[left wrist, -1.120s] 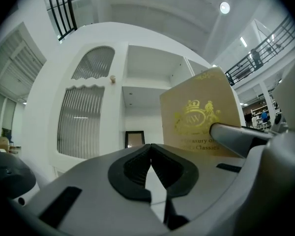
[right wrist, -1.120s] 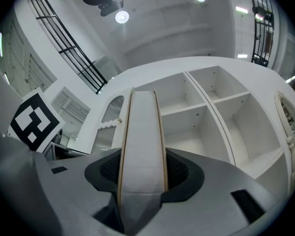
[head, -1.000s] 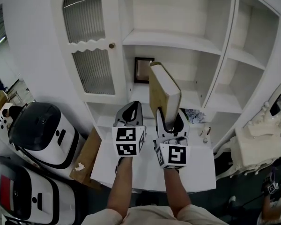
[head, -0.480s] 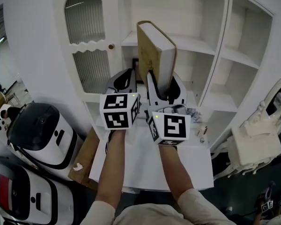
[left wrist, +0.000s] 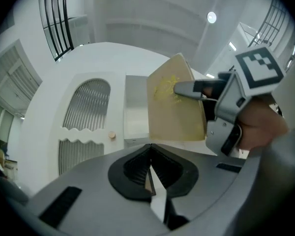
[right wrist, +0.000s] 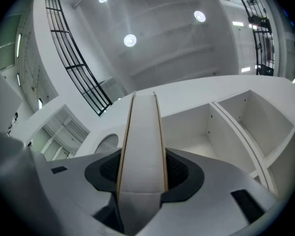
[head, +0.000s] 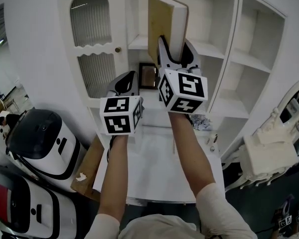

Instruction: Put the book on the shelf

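My right gripper is shut on the lower end of a thick book with a tan cover and white page edges. The book stands upright, raised in front of the upper board of the white shelf unit. In the right gripper view its page edge fills the gap between the jaws of the right gripper. My left gripper hangs lower and to the left, shut with nothing in it. In the left gripper view, past the left gripper, the book's cover and the right gripper show.
A small dark picture frame stands on a lower shelf. A cabinet door with ribbed glass is left of the shelves. Below lie a white table, a cardboard piece, rounded black-and-white machines and a white chair.
The right gripper has lifted the book from the lower shelf level up to the top shelf level. The left gripper has risen a little and stayed shut.
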A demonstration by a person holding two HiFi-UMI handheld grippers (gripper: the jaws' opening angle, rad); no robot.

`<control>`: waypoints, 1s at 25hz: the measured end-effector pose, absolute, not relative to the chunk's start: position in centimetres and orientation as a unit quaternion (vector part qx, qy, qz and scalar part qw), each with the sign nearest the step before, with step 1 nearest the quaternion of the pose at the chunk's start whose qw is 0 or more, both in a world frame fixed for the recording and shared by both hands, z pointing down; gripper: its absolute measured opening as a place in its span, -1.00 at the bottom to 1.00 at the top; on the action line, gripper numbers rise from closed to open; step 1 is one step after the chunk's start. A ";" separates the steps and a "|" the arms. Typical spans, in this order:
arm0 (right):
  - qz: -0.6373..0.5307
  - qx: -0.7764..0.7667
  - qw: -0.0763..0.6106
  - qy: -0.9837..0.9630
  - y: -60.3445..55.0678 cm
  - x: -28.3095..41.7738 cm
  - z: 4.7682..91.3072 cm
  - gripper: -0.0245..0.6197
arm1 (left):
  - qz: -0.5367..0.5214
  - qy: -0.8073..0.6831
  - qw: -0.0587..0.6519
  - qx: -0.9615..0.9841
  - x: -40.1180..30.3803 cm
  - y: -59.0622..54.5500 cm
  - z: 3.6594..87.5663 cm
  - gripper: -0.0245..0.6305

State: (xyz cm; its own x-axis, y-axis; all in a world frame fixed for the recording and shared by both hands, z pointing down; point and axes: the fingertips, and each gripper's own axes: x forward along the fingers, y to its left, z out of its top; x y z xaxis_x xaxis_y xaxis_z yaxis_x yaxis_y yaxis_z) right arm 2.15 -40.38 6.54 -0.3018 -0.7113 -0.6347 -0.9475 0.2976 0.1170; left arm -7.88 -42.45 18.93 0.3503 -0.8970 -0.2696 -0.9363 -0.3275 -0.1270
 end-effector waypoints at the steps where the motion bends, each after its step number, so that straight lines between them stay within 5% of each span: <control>1: 0.237 -0.533 0.247 0.774 -40.5 2.0 5.8 -0.22 | 0.073 0.565 0.130 -0.812 -7.9 -42.4 19.2 -0.88; 12: 0.275 -0.569 0.229 0.740 -44.9 -0.9 0.3 -0.22 | 0.050 0.565 0.113 -0.816 -7.8 -42.1 23.0 -0.88; 25: 0.183 -0.611 0.161 0.753 -55.7 -3.5 1.3 -0.24 | 0.037 0.571 0.122 -0.811 -8.3 -42.7 23.2 -0.88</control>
